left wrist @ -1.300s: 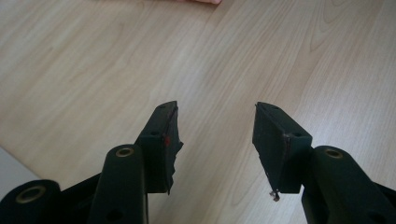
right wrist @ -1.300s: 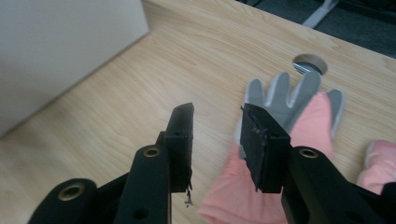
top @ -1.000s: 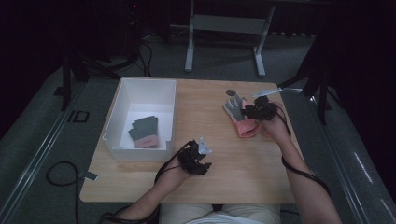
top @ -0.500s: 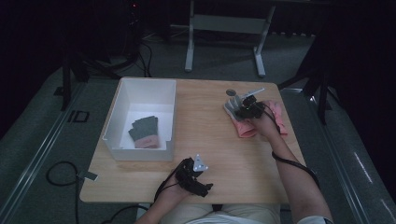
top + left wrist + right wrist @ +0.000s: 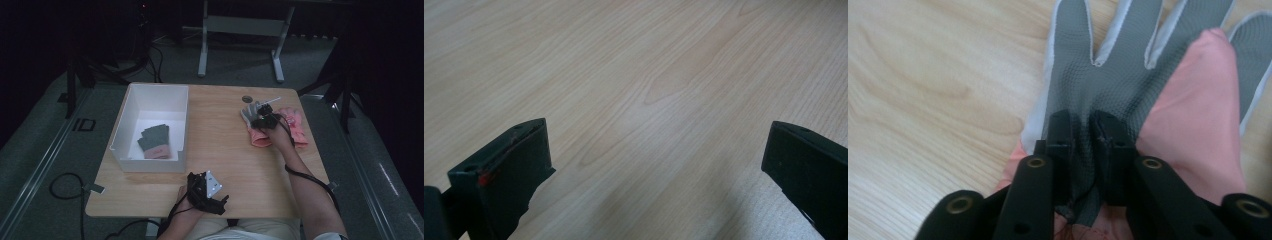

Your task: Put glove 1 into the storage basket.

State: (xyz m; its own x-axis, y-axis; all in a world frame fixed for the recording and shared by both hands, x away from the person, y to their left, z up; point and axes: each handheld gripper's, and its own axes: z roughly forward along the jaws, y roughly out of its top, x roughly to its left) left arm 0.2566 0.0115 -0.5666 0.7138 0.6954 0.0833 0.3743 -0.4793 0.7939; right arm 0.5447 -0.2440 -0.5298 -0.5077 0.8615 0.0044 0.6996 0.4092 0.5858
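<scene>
A glove with a grey palm and pink back lies on the right side of the wooden table, and a second pink glove lies just right of it. My right gripper rests on the first glove. In the right gripper view its jaws have just been closing and now pinch a fold of the grey palm fabric. My left gripper sits near the front edge. Its jaws have just been opening and stand wide over bare wood with nothing between them.
A white box stands at the left of the table, holding a folded grey and pink pair of gloves. A small dark round object lies near the far edge behind the gloves. Dark floor, cables and a metal stand surround the table.
The left gripper drew back from near the box's corner toward the front edge and opened. The right gripper sank onto the grey-palmed glove and closed on its fabric.
</scene>
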